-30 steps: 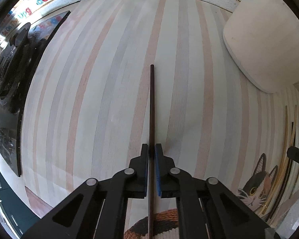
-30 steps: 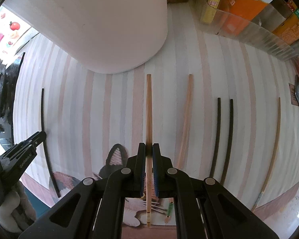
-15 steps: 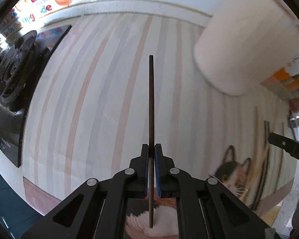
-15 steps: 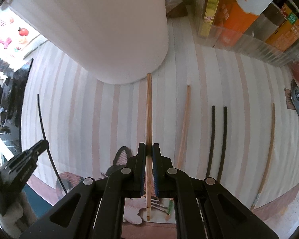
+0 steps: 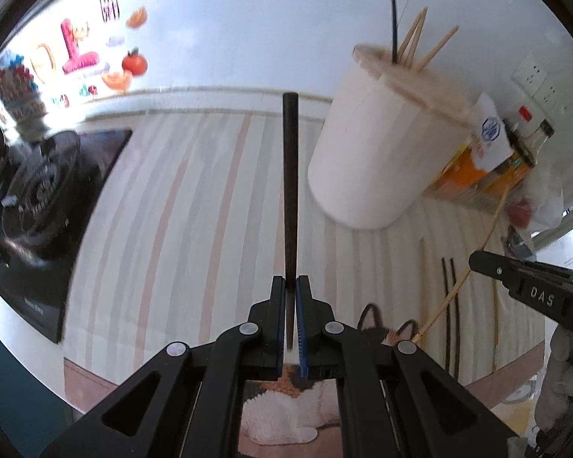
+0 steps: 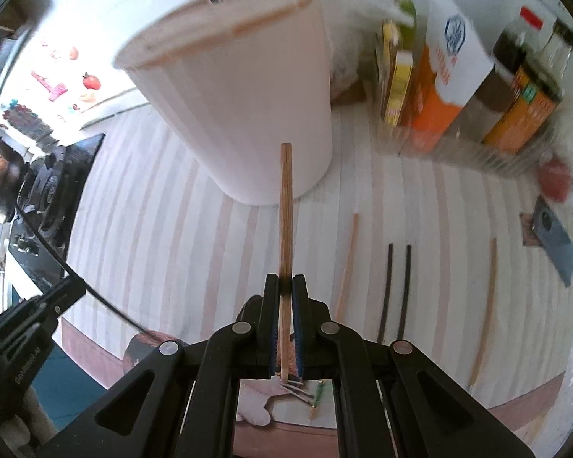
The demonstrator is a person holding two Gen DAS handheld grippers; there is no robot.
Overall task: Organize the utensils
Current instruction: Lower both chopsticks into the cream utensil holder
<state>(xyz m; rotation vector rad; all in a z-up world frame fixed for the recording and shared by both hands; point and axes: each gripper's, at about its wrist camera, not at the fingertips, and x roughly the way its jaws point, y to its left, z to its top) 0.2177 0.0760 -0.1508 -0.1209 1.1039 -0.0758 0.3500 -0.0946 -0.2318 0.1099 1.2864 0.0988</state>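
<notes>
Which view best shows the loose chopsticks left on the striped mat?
The right wrist view: four loose chopsticks lie in plain sight on the striped mat, two dark between two wooden. The left wrist view shows only slivers of them at its right edge, partly behind the right tool.

Striped mat [image 6: 172, 236] under white holder [image 6: 248, 114], loose chopsticks [image 6: 397, 290], boxes [image 6: 435, 107].

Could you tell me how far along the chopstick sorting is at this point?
Partly done: several chopsticks already stand in the white holder. In hand: the left gripper clamps a dark chopstick; the right gripper clamps a wooden chopstick. Left: four loose chopsticks on the striped mat.
</notes>
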